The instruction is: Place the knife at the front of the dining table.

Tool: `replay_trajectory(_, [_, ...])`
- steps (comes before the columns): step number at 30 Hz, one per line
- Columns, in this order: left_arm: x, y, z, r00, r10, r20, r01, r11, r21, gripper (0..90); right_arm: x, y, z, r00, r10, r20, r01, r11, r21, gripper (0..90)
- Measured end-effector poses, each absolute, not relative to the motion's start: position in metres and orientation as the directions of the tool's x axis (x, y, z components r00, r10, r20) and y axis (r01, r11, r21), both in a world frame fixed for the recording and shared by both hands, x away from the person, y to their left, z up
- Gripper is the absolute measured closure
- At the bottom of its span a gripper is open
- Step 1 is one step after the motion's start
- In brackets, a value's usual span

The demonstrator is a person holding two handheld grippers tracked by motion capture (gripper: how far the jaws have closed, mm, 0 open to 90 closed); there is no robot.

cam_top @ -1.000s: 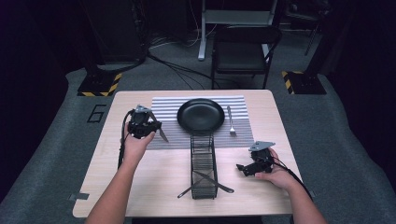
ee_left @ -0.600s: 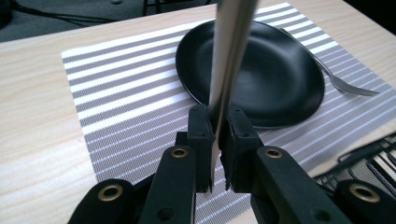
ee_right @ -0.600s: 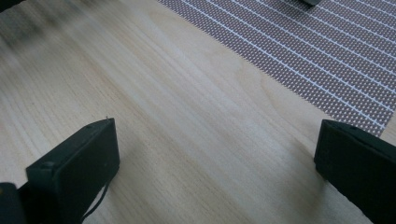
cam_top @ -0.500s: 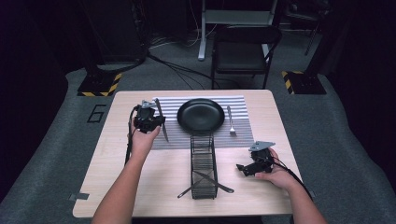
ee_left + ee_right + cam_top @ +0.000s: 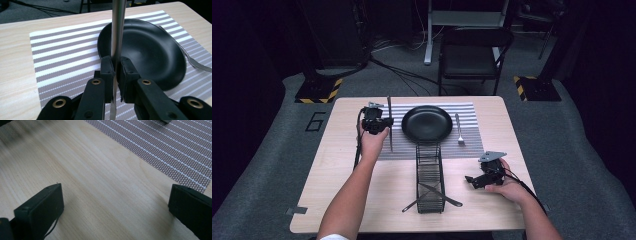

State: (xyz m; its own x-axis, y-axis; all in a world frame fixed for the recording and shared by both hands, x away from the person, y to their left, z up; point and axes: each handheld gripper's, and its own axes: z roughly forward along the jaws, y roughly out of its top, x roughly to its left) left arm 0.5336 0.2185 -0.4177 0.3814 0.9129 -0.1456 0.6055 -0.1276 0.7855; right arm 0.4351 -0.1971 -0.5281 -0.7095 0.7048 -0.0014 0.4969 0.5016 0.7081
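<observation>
Overhead light brightens the surface point(image 5: 362, 200) against a dim room; soft shadows lie beneath the jaws; right gripper view blurs toward its upper-left corner.

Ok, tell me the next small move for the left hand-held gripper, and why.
Probably lower the knife onto the striped placemat left of the black plate: the left hand-held gripper is shut on it there, and a fork already lies to the plate's right.

Slim brushed-metal knife point(image 5: 117, 30): smooth, satin sheen. Round black plate point(image 5: 147, 47): smooth, semi-gloss. Grey-and-white striped woven placemat point(image 5: 62, 55): coarse, matt. Pale wood-grain worktop point(image 5: 100, 185): smooth, low sheen. Black wire-mesh rack point(image 5: 430, 175), near edge: matt metal.
</observation>
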Motion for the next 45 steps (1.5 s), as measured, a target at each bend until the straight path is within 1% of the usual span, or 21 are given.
replay_trajectory(4, [0.542, 0.217, -0.422, 0.361, 0.92, -0.152, 0.611, -0.111, 0.784, 82.6, 0.435, -0.197, -0.528, -0.71, 0.705, -0.002, 0.497, 0.502, 0.708, 0.0])
replay_trajectory(7, [0.548, 0.216, -0.426, 0.344, 0.921, -0.181, 0.617, -0.077, 0.783, 82.6, 0.435, -0.197, -0.528, -0.709, 0.705, -0.001, 0.498, 0.501, 0.708, 0.0])
replay_trajectory(9, [0.549, 0.216, -0.428, 0.337, 0.924, -0.182, 0.617, -0.071, 0.784, 82.7, 0.435, -0.197, -0.528, -0.709, 0.705, -0.001, 0.497, 0.502, 0.708, 0.0])
replay_trajectory(14, [0.556, 0.218, -0.436, 0.295, 0.925, -0.24, 0.615, 0.008, 0.789, 82.7, 0.435, -0.197, -0.528, -0.709, 0.705, -0.001, 0.498, 0.501, 0.708, 0.0])
replay_trajectory(24, [0.565, 0.214, -0.449, 0.231, 0.942, -0.243, 0.621, 0.05, 0.782, 82.6, 0.435, -0.197, -0.528, -0.709, 0.705, -0.001, 0.497, 0.502, 0.708, 0.0])
replay_trajectory(26, [0.567, 0.212, -0.454, 0.222, 0.948, -0.229, 0.625, 0.042, 0.779, 82.6, 0.435, -0.197, -0.528, -0.709, 0.705, -0.002, 0.497, 0.502, 0.708, 0.0])
replay_trajectory(30, [0.569, 0.212, -0.461, 0.172, 0.958, -0.231, 0.626, 0.075, 0.776, 82.6, 0.435, -0.197, -0.528, -0.709, 0.705, -0.002, 0.497, 0.502, 0.708, 0.0])
replay_trajectory(35, [0.572, 0.215, -0.469, 0.115, 0.961, -0.253, 0.629, 0.127, 0.767, 82.6, 0.435, -0.197, -0.528, -0.709, 0.705, -0.002, 0.497, 0.502, 0.708, 0.0])
replay_trajectory(40, [0.577, 0.213, -0.478, 0.079, 0.965, -0.251, 0.622, 0.149, 0.769, 82.6, 0.435, -0.197, -0.528, -0.71, 0.704, -0.002, 0.496, 0.502, 0.708, 0.0])
replay_trajectory(42, [0.579, 0.212, -0.482, 0.066, 0.964, -0.259, 0.63, 0.161, 0.76, 82.6, 0.435, -0.197, -0.528, -0.709, 0.705, -0.002, 0.497, 0.502, 0.708, 0.0])
replay_trajectory(45, [0.582, 0.208, -0.488, 0.045, 0.968, -0.248, 0.638, 0.163, 0.752, 82.6, 0.435, -0.197, -0.528, -0.709, 0.705, -0.001, 0.497, 0.502, 0.708, 0.0])
